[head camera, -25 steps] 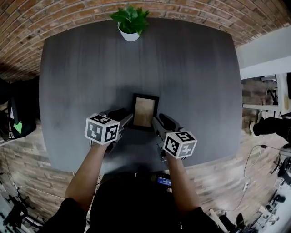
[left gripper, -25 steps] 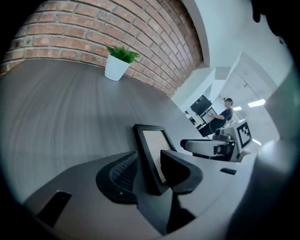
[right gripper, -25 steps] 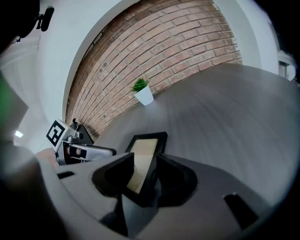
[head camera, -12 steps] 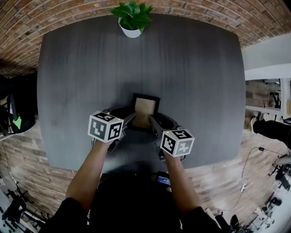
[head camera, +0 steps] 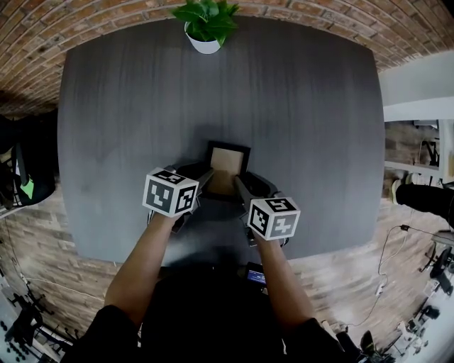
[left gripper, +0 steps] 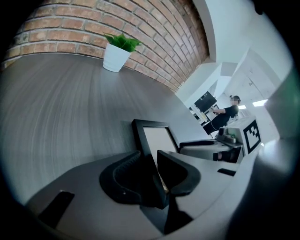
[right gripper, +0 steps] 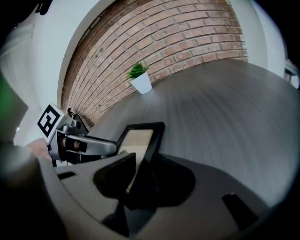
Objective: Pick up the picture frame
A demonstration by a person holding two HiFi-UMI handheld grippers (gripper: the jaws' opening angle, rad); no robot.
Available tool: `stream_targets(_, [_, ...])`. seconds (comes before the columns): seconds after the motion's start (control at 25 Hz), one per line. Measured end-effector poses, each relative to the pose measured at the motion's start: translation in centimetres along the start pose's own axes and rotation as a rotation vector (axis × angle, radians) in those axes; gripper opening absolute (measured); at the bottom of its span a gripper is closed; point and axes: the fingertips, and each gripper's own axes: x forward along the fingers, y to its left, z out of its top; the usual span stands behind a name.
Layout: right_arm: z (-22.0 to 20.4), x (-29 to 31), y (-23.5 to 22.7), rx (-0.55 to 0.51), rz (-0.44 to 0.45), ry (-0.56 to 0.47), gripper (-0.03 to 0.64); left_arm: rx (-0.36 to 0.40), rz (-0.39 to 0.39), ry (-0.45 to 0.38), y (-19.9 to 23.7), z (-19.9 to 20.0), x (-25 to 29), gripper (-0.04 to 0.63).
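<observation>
1. Picture frame (head camera: 228, 164): black rim, tan middle, on the near half of the dark table (head camera: 128, 106), not far from the near edge.
2. Points its long side straight away from the body, toward the white pot (head camera: 206, 46) with the green plant (head camera: 206, 15) at the far edge.
3. Sits right between the two hand-held tools, one at each long side. No side closer than the other.
4. Jaws of the left gripper (head camera: 206, 181) closed on the left long edge, one jaw on each face, down by the near end. Easy to see in the left gripper view (left gripper: 149, 157), with the frame (left gripper: 154, 136) running out ahead.
5. Jaws of the right gripper (head camera: 241, 188) closed the same way on the right long edge. Clear in the right gripper view (right gripper: 140, 161), with the frame (right gripper: 143, 136) sticking out past the tips.
6. Flat on the table or a bit off it? Cannot tell for sure.
7. Best guess for the next move: lift both sides up together, at the same speed, to keep the frame level. Otherwise a twist or a slip, maybe.
8. No words, names or brands to read anywhere. Only black and white squares on the cubes (head camera: 170, 192).
</observation>
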Motion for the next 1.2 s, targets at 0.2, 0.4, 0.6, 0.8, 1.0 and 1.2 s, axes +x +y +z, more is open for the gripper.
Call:
stream_targets(0.2, [-0.1,0.0,-0.1,-0.019,-0.026,0.002,0.129,-0.032,-0.011,-0.006,-0.1,-0.2,0.0,0.094])
stream_targets(0.4, [0.4,-0.6,-0.4,-0.019,-0.061,-0.027,0.129,-0.033,-0.04,-0.006,-1.2,-1.0,-0.3,0.094])
stream_targets(0.6, [1.2,-1.4,0.8,-0.047,-0.066,-0.066,0.129,-0.043,-0.051,-0.065,-1.6,-0.8,-1.8,0.094])
stream_targets(0.8, [2.5,-3.1,3.1,-0.071,-0.059,-0.14,0.13,-0.019,-0.064,-0.139,-2.1,0.5,-4.5,0.094])
stream_targets(1.0, [4.4,-5.4,5.6,-0.127,-0.073,-0.211,0.13,0.035,-0.067,-0.211,-3.5,1.9,-7.8,0.094])
stream_targets(1.2, [7.0,-8.4,9.0,-0.222,-0.091,-0.304,0.129,0.13,-0.052,-0.298,-5.2,3.7,-12.0,0.094])
